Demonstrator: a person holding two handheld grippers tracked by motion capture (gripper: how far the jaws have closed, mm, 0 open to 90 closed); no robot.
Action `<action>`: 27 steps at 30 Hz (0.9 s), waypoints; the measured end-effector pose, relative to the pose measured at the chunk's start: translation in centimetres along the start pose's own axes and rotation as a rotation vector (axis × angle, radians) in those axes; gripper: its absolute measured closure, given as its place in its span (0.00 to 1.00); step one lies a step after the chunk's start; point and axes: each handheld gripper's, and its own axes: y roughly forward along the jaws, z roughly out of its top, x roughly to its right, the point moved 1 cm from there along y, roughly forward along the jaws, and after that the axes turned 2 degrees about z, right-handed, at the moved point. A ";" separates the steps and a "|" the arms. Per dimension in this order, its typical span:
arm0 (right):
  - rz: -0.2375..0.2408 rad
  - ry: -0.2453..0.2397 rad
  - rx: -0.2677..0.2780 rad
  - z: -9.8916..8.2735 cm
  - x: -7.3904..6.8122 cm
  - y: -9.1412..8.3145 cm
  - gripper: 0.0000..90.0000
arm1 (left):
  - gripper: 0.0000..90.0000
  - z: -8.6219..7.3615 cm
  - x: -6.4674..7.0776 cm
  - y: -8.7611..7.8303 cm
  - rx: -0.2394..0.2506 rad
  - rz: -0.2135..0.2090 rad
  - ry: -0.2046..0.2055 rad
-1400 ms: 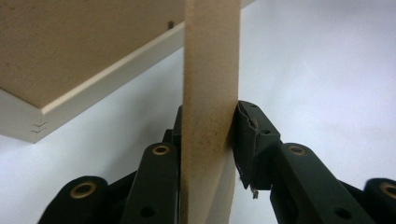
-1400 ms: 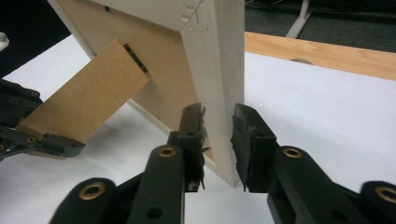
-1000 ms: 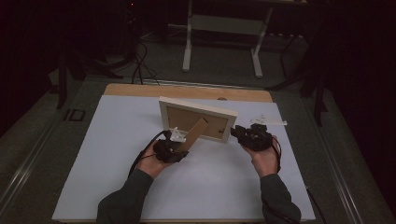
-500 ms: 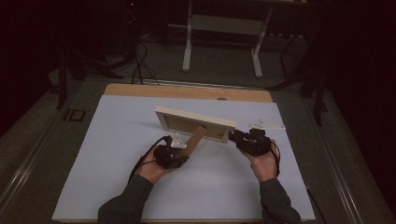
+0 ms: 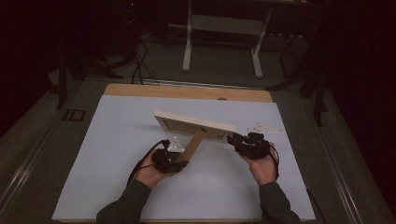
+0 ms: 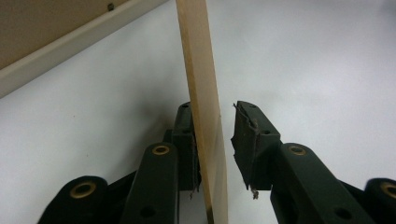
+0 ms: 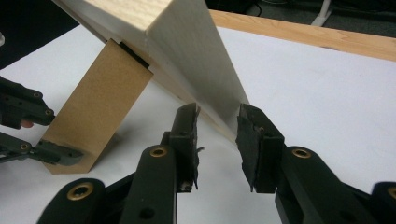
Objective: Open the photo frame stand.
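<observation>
A pale wooden picture frame point(image 5: 196, 125) leans far back on the white mat, its brown stand leg point(image 5: 194, 144) sloping down toward me. My left gripper point(image 5: 176, 164) is at the leg's lower end. In the left gripper view the leg point(image 6: 201, 93) stands between the jaws of the left gripper point(image 6: 212, 140); one pad touches it and a gap shows at the other. My right gripper point(image 5: 232, 138) is at the frame's right lower corner. In the right gripper view the right gripper point(image 7: 217, 135) clamps the frame point(image 7: 187, 56) across its thickness.
The white mat point(image 5: 116, 154) covers a wooden table whose bare far edge point(image 5: 187, 92) shows at the back. Beyond it stand a metal table base point(image 5: 224, 23) and floor cables point(image 5: 140, 60) in the dark.
The frame has tipped back from nearly upright to a low slant. Both grippers have shifted slightly toward me with it.
</observation>
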 end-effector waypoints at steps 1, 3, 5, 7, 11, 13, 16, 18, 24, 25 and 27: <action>0.002 -0.001 0.000 -0.1 0.0 0.0 0.75 | 0.77 -0.1 0.0 -0.1 0.007 -0.001 -0.003; 0.005 -0.003 -0.003 -0.3 -0.1 -0.1 0.74 | 0.73 -0.2 -0.1 -0.3 0.017 -0.001 -0.015; 0.007 -0.004 -0.006 -0.6 -0.1 -0.1 0.74 | 0.71 -0.3 -0.1 -0.5 0.024 -0.006 -0.022; 0.007 -0.003 -0.010 -1.0 -0.1 0.0 0.73 | 0.69 -0.3 -0.2 -0.6 0.026 -0.009 -0.024; 0.003 -0.002 -0.011 -1.8 -0.2 0.0 0.72 | 0.67 -0.3 -0.4 -1.1 0.047 -0.015 -0.037; 0.005 0.000 -0.009 -2.2 -0.2 0.0 0.72 | 0.67 -0.3 -0.5 -1.4 0.058 -0.018 -0.045; 0.005 0.002 -0.002 -2.8 -0.2 0.0 0.72 | 0.67 -0.3 -0.7 -2.0 0.081 -0.018 -0.057; 0.004 -0.002 -0.013 -3.0 -0.1 0.1 0.72 | 0.67 -0.4 -0.8 -2.5 0.101 -0.019 -0.070; 0.005 0.005 -0.025 -3.7 0.0 0.4 0.71 | 0.67 -0.5 -1.1 -3.3 0.122 -0.006 -0.075; 0.005 0.005 -0.030 -3.9 0.0 0.5 0.71 | 0.67 -0.5 -1.2 -3.4 0.126 -0.004 -0.079; -0.002 0.000 -0.040 -4.1 0.0 0.6 0.70 | 0.67 -0.6 -1.3 -3.6 0.133 0.002 -0.082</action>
